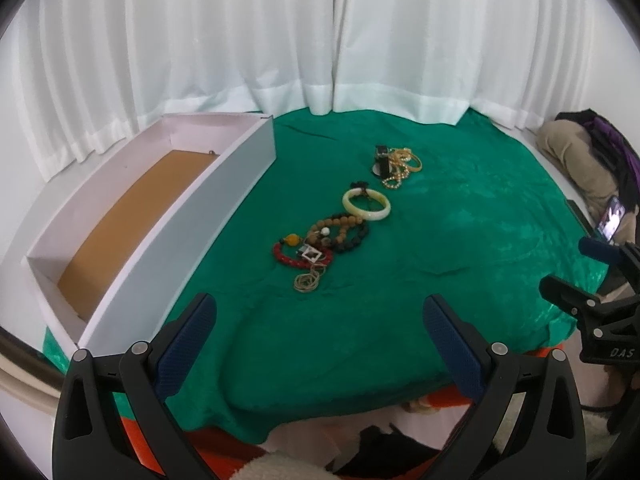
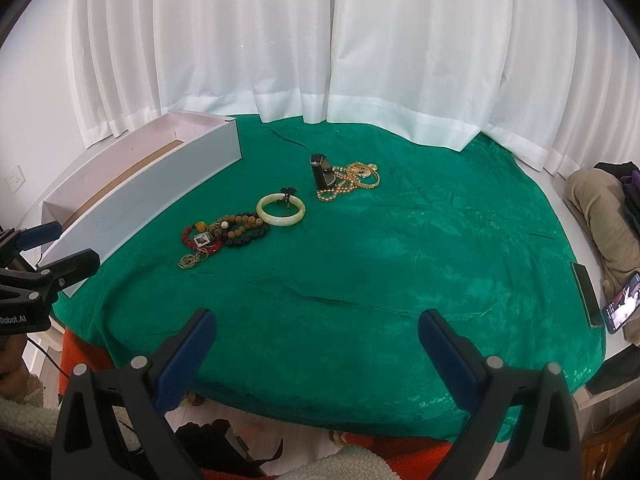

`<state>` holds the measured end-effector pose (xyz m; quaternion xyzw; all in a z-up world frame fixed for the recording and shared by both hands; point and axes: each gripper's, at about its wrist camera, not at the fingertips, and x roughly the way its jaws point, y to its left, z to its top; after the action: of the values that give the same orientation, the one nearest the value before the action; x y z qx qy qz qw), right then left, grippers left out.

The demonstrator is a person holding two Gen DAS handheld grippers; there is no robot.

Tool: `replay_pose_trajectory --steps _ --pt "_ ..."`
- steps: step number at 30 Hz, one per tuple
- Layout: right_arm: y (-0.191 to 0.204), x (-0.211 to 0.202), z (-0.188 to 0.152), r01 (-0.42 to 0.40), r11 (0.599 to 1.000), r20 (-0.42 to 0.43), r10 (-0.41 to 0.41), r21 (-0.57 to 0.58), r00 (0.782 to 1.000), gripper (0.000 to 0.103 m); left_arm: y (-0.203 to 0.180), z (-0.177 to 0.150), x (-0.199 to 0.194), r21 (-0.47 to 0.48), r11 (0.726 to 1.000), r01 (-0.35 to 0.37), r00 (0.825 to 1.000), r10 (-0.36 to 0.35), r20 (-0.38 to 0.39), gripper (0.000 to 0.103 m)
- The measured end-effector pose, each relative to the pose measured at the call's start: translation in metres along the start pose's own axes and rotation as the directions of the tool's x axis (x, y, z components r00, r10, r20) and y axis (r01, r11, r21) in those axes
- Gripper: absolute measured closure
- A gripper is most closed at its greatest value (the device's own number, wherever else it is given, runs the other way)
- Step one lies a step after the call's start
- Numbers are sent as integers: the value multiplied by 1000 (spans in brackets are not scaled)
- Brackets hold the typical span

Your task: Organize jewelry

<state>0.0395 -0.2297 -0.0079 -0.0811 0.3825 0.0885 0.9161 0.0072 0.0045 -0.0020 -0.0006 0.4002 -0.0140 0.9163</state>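
Jewelry lies in a row on a green cloth (image 1: 460, 240) (image 2: 420, 248). A pale jade bangle (image 1: 366, 204) (image 2: 281, 210) sits in the middle of the row. Nearer are brown and black bead bracelets (image 1: 340, 234) (image 2: 244, 229), a red bead bracelet (image 1: 298, 258) (image 2: 200, 240) and a thin coiled chain (image 1: 307, 281) (image 2: 191, 261). Farther back lie gold chains (image 1: 402, 166) (image 2: 354, 180) beside a black watch (image 1: 383, 159) (image 2: 322, 170). A white open box (image 1: 188, 220) (image 2: 152, 200) with a brown floor stands at the left. My left gripper (image 1: 320, 320) and right gripper (image 2: 316, 334) are open above the cloth's near edge, holding nothing.
White curtains (image 1: 320, 40) hang behind the table. A phone with a lit screen (image 2: 620, 308) (image 1: 610, 220) and a dark flat device (image 2: 586, 294) lie at the right edge, beside a person's beige trouser leg (image 2: 600, 208). Orange fabric (image 2: 80, 356) shows below the cloth.
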Motion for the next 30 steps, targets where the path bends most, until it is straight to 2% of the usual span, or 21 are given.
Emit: replay_pose_trajectory --steps 17,22,26,30 --pt "0 0 -1 0 1000 -1 0 2 1000 0 3 2 3 -8 1000 -27 1000 27 5 0" --pt "0 0 0 -2 1000 -3 2 1 1000 0 2 3 -2 11 999 -42 999 41 33 0" --pt "0 0 0 0 1000 -3 0 1 1000 0 13 10 -9 -19 999 -33 997 34 66 0" --pt "-2 1 -1 6 1000 0 -6 4 1000 0 27 20 -15 -32 996 -80 992 83 100 0"
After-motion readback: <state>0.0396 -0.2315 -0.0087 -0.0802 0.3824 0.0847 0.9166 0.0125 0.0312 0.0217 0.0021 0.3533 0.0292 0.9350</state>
